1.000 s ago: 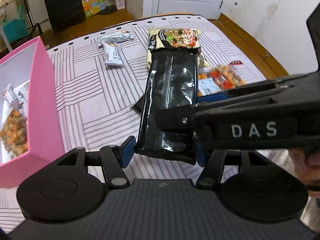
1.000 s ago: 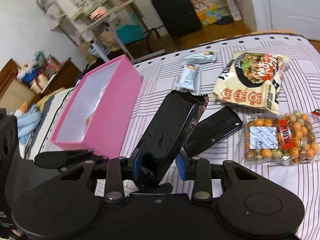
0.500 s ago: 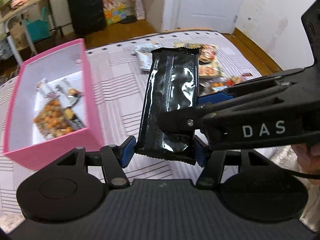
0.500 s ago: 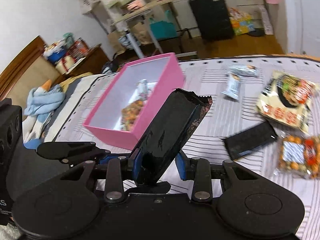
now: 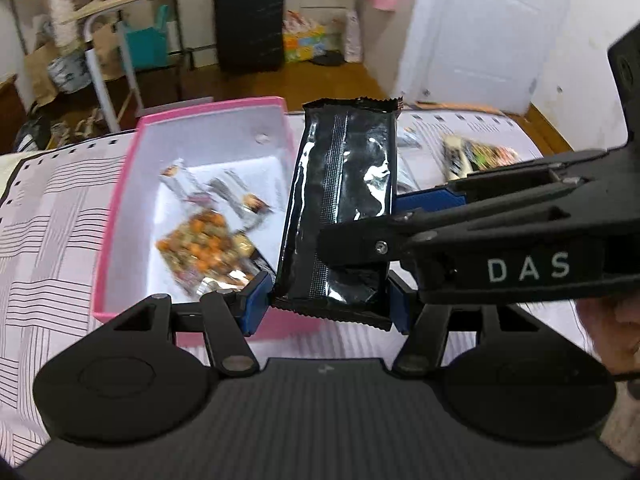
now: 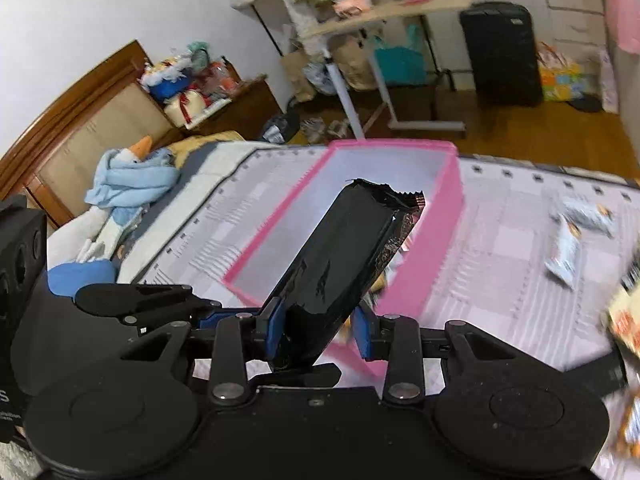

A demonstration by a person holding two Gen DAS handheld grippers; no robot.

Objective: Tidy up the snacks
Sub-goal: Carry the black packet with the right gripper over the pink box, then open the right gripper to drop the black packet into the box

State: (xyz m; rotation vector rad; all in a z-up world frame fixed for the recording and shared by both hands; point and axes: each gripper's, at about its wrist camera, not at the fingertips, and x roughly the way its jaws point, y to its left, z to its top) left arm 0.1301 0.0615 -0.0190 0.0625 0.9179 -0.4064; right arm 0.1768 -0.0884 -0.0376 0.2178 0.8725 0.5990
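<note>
A long black snack packet (image 5: 344, 208) is held up between both grippers, its far end over the right wall of the pink box (image 5: 120, 208). My left gripper (image 5: 325, 306) is shut on the packet's near end across its width. From the right, my right gripper (image 5: 380, 224) is shut on the packet's lower half. In the right wrist view the packet (image 6: 352, 248) rises from my right gripper (image 6: 316, 332) over the pink box (image 6: 432, 264). The left gripper's fingers (image 6: 140, 304) show at the left. Inside the box lie a nut bag (image 5: 200, 248) and small wrapped bars (image 5: 180, 176).
Loose snacks lie on the striped bed cover: white bars (image 6: 568, 240), a noodle bag (image 6: 624, 316), blurred packs (image 5: 480, 156). A plush goose in a blue scarf (image 6: 128, 184) lies left of the box. A black suitcase (image 5: 248, 24) and a folding table (image 6: 384, 12) stand beyond the bed. A hand (image 5: 612, 328) holds the right gripper.
Both grippers have carried the black packet up and to the left, from above the loose snacks to the pink box. The grips are unchanged.
</note>
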